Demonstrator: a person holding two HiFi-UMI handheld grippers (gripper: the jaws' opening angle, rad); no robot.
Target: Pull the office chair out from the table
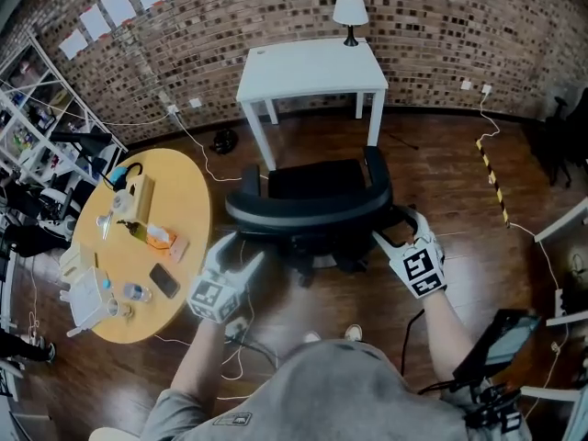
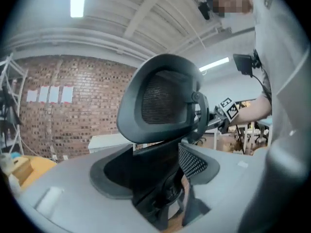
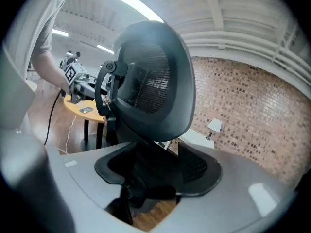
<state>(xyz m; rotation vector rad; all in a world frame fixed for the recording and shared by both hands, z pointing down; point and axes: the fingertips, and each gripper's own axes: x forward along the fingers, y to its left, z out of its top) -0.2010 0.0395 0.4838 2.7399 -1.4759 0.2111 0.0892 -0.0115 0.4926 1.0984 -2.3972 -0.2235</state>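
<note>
The black office chair (image 1: 317,196) stands on the wood floor a little way out from the white table (image 1: 312,67), its curved back towards me. My left gripper (image 1: 241,252) is at the back's left end with its jaws apart, and nothing is between its pads. My right gripper (image 1: 397,228) is at the right end, near the armrest, and is also open. In the left gripper view the mesh backrest (image 2: 160,98) rises just beyond the left gripper (image 2: 158,171). The right gripper view shows the backrest (image 3: 150,81) close ahead of the right gripper (image 3: 155,171).
A lamp (image 1: 349,12) stands on the white table by the brick wall. A round yellow table (image 1: 179,186) with several small items is at my left, with metal shelving (image 1: 37,127) behind it. Cables and a striped floor strip (image 1: 491,177) run at the right.
</note>
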